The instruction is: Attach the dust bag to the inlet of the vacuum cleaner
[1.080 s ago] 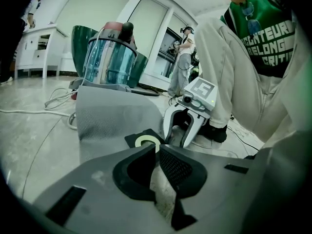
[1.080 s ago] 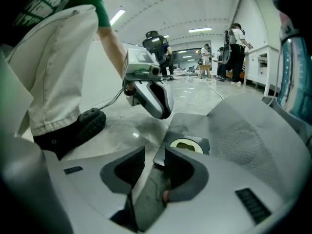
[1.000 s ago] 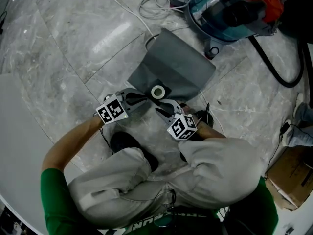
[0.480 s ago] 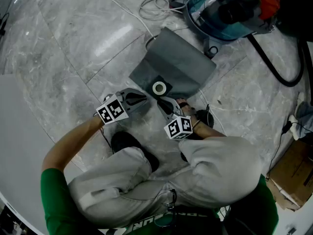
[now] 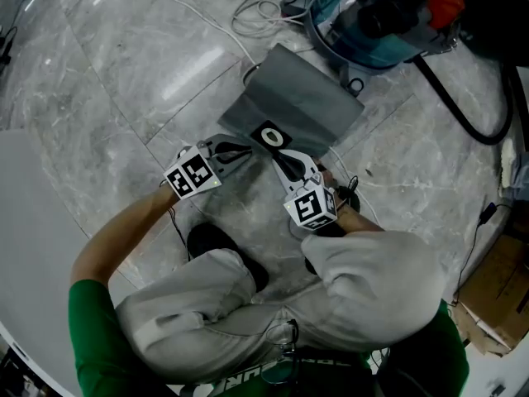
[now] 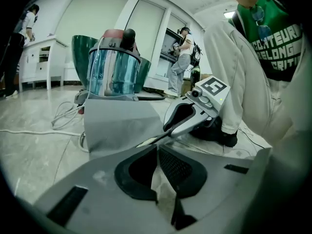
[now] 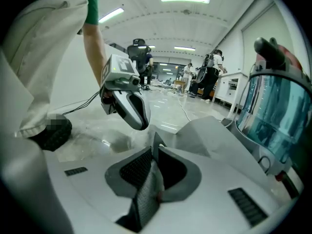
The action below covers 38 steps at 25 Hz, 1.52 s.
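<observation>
The grey dust bag (image 5: 302, 98) lies on the marble floor with its collar end raised; the collar's white ring (image 5: 270, 137) faces up. My left gripper (image 5: 246, 149) is shut on the collar's left edge. My right gripper (image 5: 279, 155) has just been closing and now presses on the collar's right edge. In the left gripper view a pale sheet of the bag (image 6: 117, 123) sits pinched in my left gripper (image 6: 157, 155). The right gripper view shows my right gripper (image 7: 153, 152) nipping a thin bag edge (image 7: 156, 141). The vacuum cleaner (image 5: 376, 15), with a teal drum, stands just beyond the bag.
A coil of white cable (image 5: 264, 7) lies by the vacuum, and a black hose (image 5: 463, 114) curves off to the right. A cardboard box (image 5: 496, 292) sits at the right edge. My black shoe (image 5: 216, 245) is below the grippers. People stand far off (image 6: 181, 57).
The right gripper moved up onto the collar and closed on its edge. Both grippers rose toward the vacuum, lifting the collar end of the bag off the floor.
</observation>
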Each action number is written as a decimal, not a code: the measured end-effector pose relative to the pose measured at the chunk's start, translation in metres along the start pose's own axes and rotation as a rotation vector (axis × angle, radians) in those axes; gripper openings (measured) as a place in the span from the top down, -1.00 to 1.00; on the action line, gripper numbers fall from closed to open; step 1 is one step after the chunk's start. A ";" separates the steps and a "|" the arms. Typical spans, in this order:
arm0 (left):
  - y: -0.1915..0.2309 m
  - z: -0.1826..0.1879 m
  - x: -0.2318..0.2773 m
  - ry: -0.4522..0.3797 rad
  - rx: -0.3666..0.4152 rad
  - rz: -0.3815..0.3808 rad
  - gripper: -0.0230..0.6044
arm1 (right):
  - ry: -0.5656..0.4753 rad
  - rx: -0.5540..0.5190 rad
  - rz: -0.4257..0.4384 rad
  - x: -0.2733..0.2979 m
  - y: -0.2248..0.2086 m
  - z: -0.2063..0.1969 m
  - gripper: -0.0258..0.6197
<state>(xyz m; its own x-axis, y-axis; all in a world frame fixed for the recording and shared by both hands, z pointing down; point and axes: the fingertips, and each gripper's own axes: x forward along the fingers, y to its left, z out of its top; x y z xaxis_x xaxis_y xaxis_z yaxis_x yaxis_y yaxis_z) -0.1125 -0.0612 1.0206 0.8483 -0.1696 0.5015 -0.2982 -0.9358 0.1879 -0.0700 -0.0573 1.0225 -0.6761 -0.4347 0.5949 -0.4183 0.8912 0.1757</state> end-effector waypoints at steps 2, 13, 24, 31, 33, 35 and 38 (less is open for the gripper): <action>0.004 0.006 0.008 0.014 0.020 0.005 0.91 | -0.003 0.043 -0.001 -0.002 -0.008 0.003 0.77; 0.016 0.022 0.038 0.049 0.032 0.003 0.91 | 0.067 0.060 -0.008 -0.003 -0.027 0.003 0.77; 0.025 0.030 0.060 0.069 0.041 -0.022 0.91 | 0.120 0.127 0.000 0.010 -0.050 -0.011 0.80; 0.031 0.040 0.057 0.035 0.054 -0.017 0.91 | 0.079 0.155 0.055 0.005 -0.058 -0.005 0.83; 0.034 0.050 0.050 0.002 0.059 -0.005 0.91 | 0.056 0.151 0.061 0.002 -0.063 0.002 0.83; 0.038 0.062 0.041 -0.029 0.071 0.015 0.91 | 0.028 0.139 0.063 -0.004 -0.068 0.011 0.84; 0.042 0.088 0.022 -0.083 0.106 0.052 0.91 | -0.009 0.105 0.060 -0.015 -0.075 0.027 0.84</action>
<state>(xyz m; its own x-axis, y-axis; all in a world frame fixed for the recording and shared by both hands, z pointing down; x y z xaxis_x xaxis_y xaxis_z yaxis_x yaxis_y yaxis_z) -0.0677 -0.1317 0.9656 0.8676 -0.2400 0.4355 -0.2988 -0.9517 0.0707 -0.0447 -0.1213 0.9789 -0.7073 -0.3826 0.5944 -0.4376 0.8974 0.0568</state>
